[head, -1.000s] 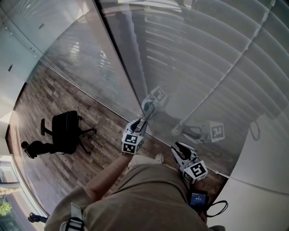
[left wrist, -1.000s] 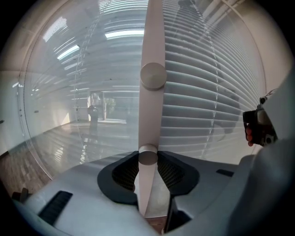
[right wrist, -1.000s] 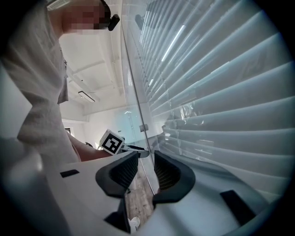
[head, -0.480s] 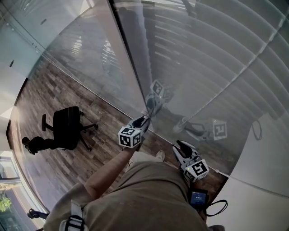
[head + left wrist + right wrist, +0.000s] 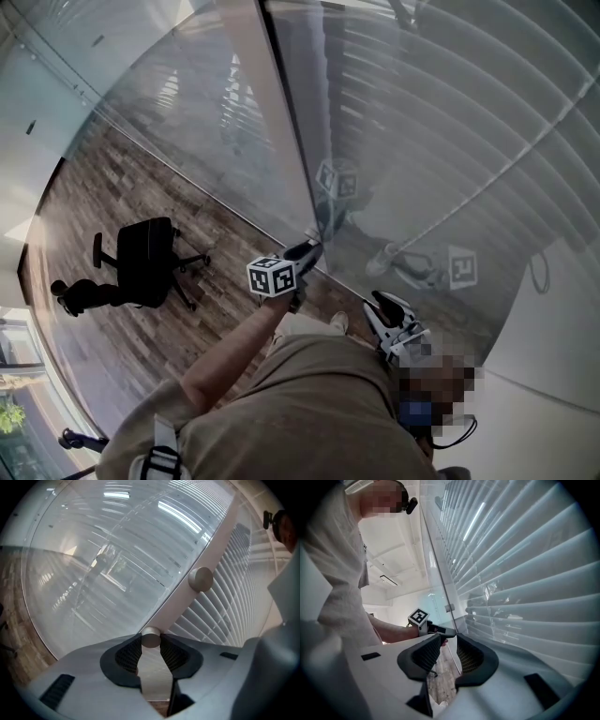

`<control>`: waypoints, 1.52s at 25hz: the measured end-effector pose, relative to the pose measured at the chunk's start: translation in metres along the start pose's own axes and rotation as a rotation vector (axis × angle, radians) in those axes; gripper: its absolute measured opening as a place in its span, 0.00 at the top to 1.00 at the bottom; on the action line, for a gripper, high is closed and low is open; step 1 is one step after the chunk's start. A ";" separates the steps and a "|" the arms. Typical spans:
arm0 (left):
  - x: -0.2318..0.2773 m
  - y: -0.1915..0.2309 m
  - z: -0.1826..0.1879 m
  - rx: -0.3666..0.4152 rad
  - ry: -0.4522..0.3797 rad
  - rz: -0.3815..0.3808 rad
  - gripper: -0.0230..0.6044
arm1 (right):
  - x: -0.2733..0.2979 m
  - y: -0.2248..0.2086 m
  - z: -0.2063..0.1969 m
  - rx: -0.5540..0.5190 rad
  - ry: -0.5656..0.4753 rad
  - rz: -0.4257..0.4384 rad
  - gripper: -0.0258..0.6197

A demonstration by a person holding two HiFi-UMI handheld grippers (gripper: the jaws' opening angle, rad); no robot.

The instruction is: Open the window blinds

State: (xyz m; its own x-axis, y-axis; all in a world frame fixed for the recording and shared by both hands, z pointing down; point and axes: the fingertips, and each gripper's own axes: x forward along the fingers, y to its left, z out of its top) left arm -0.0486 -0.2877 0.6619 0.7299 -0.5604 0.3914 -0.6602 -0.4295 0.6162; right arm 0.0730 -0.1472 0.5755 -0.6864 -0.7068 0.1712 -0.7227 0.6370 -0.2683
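Since a second ago, a roll of the left gripper (image 5: 307, 251) in place, ribbed dark fingers (image 5: 126, 654) clamped on a small round grey knob (image 5: 151, 637) on the smooth white frame post (image 5: 218, 541). Just behind the glass (image 5: 93, 573), blinds (image 5: 525, 588) of pale curved slats. On the right gripper (image 5: 446, 651), fingers apart, nothing between.
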 end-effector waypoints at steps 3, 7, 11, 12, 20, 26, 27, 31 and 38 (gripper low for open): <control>-0.005 0.000 -0.004 0.019 0.000 0.004 0.75 | -0.002 0.005 -0.008 0.018 0.005 -0.004 0.78; -0.007 -0.001 0.003 0.213 -0.005 0.080 0.67 | 0.001 0.008 -0.005 0.016 0.013 0.000 0.78; -0.018 0.003 -0.006 0.365 -0.004 0.172 0.62 | -0.002 0.014 -0.010 0.025 0.018 0.003 0.78; -0.020 0.004 -0.005 0.391 -0.009 0.188 0.62 | -0.002 0.013 -0.010 0.024 0.017 0.003 0.78; -0.024 0.009 -0.006 0.499 -0.037 0.237 0.63 | -0.001 0.018 -0.015 0.013 0.028 0.005 0.78; -0.026 0.002 -0.004 0.507 -0.050 0.240 0.65 | -0.005 0.023 -0.014 0.022 0.036 -0.003 0.78; -0.025 0.001 -0.002 0.511 -0.057 0.238 0.66 | -0.004 0.022 -0.013 0.017 0.033 -0.004 0.78; -0.018 0.000 0.002 0.520 -0.067 0.240 0.71 | -0.005 0.021 -0.016 0.008 0.032 -0.004 0.78; -0.016 0.004 -0.001 0.512 -0.070 0.253 0.74 | -0.010 0.019 -0.020 0.023 0.031 -0.021 0.78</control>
State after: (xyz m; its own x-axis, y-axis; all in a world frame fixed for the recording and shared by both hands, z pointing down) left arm -0.0630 -0.2799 0.6592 0.5363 -0.7282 0.4269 -0.8270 -0.5543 0.0934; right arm 0.0647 -0.1223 0.5880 -0.6735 -0.7098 0.2066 -0.7353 0.6146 -0.2857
